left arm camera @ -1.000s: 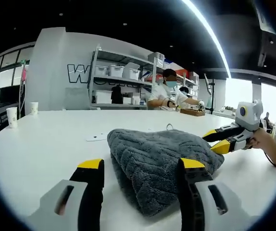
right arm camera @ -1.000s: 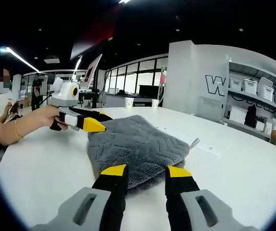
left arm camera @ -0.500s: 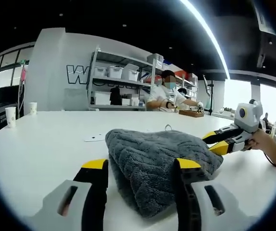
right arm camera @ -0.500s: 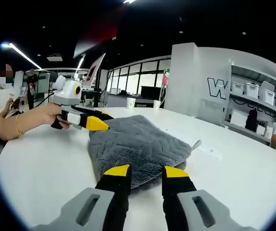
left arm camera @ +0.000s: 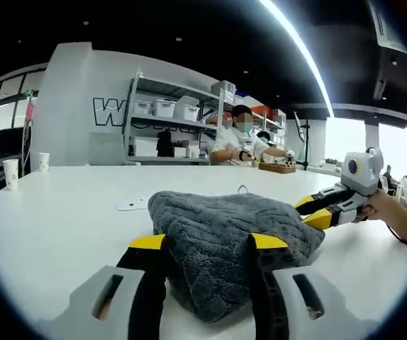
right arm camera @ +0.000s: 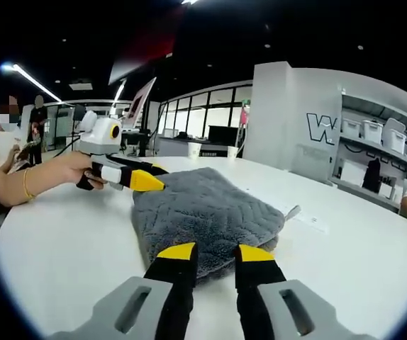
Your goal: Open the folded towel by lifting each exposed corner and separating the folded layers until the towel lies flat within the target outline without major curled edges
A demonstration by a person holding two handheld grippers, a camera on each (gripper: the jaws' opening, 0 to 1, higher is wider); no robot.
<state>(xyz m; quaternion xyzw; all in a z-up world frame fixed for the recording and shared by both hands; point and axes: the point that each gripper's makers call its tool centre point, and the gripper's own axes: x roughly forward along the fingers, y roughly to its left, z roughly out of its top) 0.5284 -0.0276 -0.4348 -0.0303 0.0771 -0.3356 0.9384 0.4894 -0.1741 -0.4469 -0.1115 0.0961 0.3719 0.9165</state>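
Pretty much at the start here: grey towel [left arm camera: 232, 237] still folded into a thick pad on the white table [left arm camera: 62, 205], no layer peeled back, so all the unfolding and flattening left to do. No target outline readable on the tabletop, can't say where it's meant to end up. Going left to right in the left gripper view: paper cups [left arm camera: 10, 173] far left near the table edge, a small flat scrap [left arm camera: 131, 206] just beyond the towel, then the left gripper [left arm camera: 208, 243] with yellow-tipped jaws set moderately apart, straddling the near corner of the towel, cloth bulging between them but not pinched yet by the look of it. Further right, the other gripper poking at the towel's right edge, hand [left arm camera: 395, 212] behind it. In the right gripper view, towel [right arm camera: 203, 212] sits mid-table, right gripper [right arm camera: 208, 251] with a narrow gap between the jaws, tips right at the near folded edge, touching or nearly so, nothing clearly gripped. Probably about to close on both corners; risk of grabbing all layers at once instead of just the top one.
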